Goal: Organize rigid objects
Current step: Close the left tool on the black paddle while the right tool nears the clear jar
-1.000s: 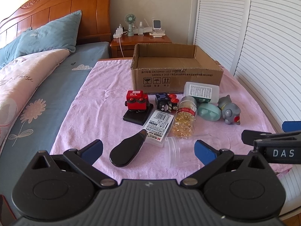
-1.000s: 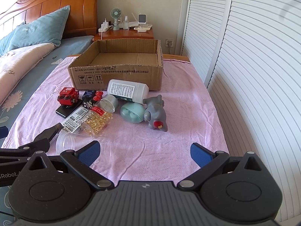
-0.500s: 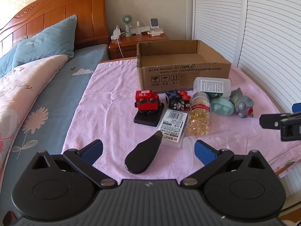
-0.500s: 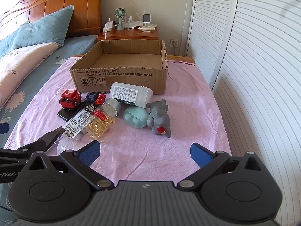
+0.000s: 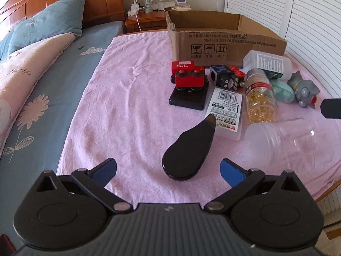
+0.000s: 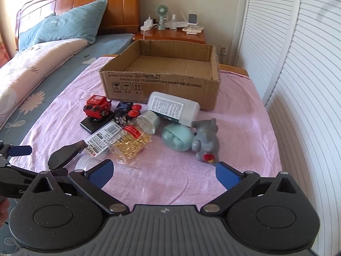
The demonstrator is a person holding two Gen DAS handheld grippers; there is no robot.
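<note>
Pink cloth point(image 5: 132, 98) carries the loose items (all lying in mid-frame). The open brown cardboard box point(image 6: 162, 85) sits behind them, at upper centre. The left gripper point(image 5: 168, 170) has its jaws spread wide and empty, just short of the flat black teardrop-shaped object point(image 5: 188, 151). The right gripper point(image 6: 163, 173) is likewise spread and empty, near the grey rubber elephant toy point(image 6: 205, 141) and the clear capsule-filled bottle point(image 6: 133, 139).

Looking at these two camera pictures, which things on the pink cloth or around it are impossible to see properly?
- Cardboard box: left wrist view, its front wall hides the inside.
- Black flat object: right wrist view, near end behind the left gripper.
- White bottle: label print too small to read.
- Nightstand items: too small to identify.
</note>
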